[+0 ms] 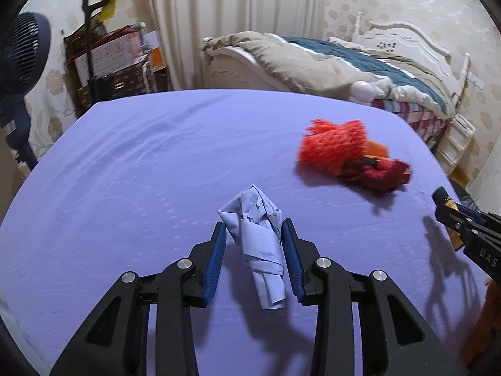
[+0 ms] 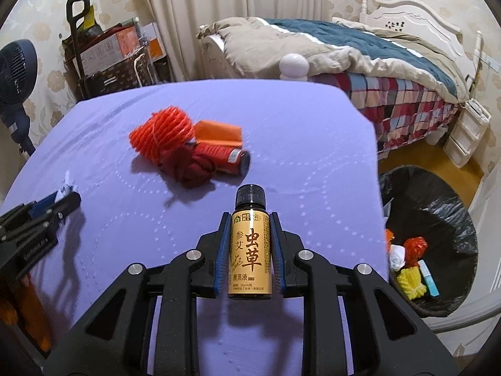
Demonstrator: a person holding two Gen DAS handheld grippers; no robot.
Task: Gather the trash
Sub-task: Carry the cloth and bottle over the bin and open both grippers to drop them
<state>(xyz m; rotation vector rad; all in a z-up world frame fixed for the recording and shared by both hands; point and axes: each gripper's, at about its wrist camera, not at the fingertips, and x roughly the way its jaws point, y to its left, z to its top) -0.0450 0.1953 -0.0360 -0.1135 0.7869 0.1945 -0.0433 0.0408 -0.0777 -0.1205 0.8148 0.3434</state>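
Left gripper (image 1: 253,250): fingers clamped on crumpled paper (image 1: 260,244), held above the counter (image 1: 125,156).
Right gripper (image 2: 250,247): fingers clamped on a small bottle (image 2: 250,250), cap forward.
Bin (image 2: 438,206), right of right fingers: several pieces already inside.
Remaining: red pile (image 2: 188,150), ahead-left of right fingers.
Pose: both grippers angled downward.

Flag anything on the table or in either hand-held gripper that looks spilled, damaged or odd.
Nothing looks spilled or broken. The small bottle is capped and intact in the right hand-held gripper; the crumpled paper in the left hand-held gripper is just trash.
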